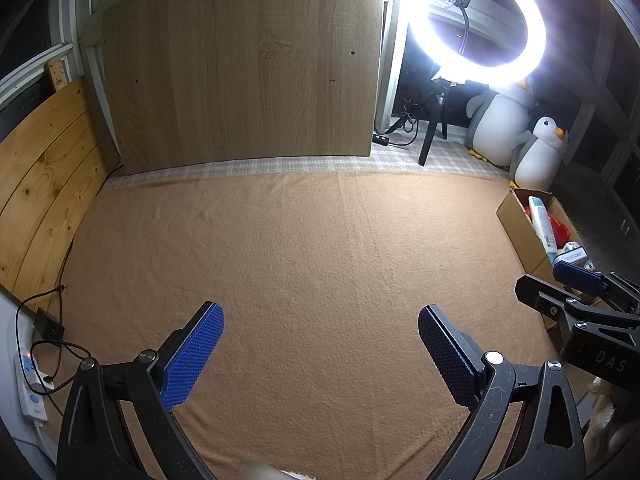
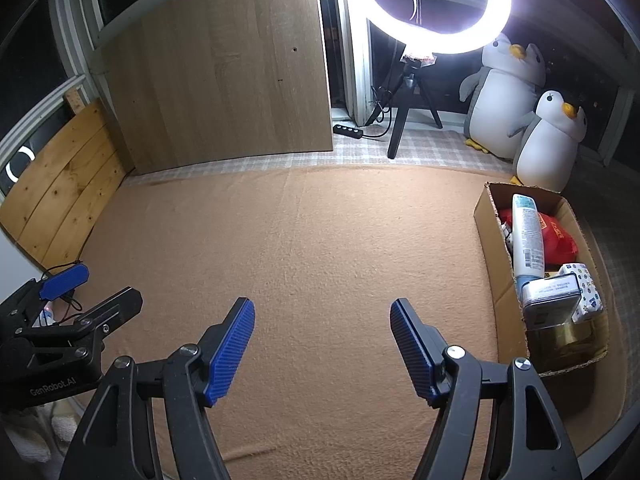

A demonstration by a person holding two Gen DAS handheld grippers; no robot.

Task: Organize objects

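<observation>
orange-tan blanket (image 2: 320, 240); blue ribbed claw pads (image 2: 234, 350); brown cardboard box (image 2: 494, 240); checked cloth (image 2: 360, 152).

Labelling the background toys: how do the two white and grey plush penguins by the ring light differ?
The larger plush penguin stands further back, just under the ring light; the smaller plush penguin stands nearer, close to the cardboard box. The smaller one overlaps the larger one's side. The larger one's yellow feet show at its base; of the smaller one's, only a bit shows. Both are white-bellied, grey-winged, orange-beaked and upright.
</observation>
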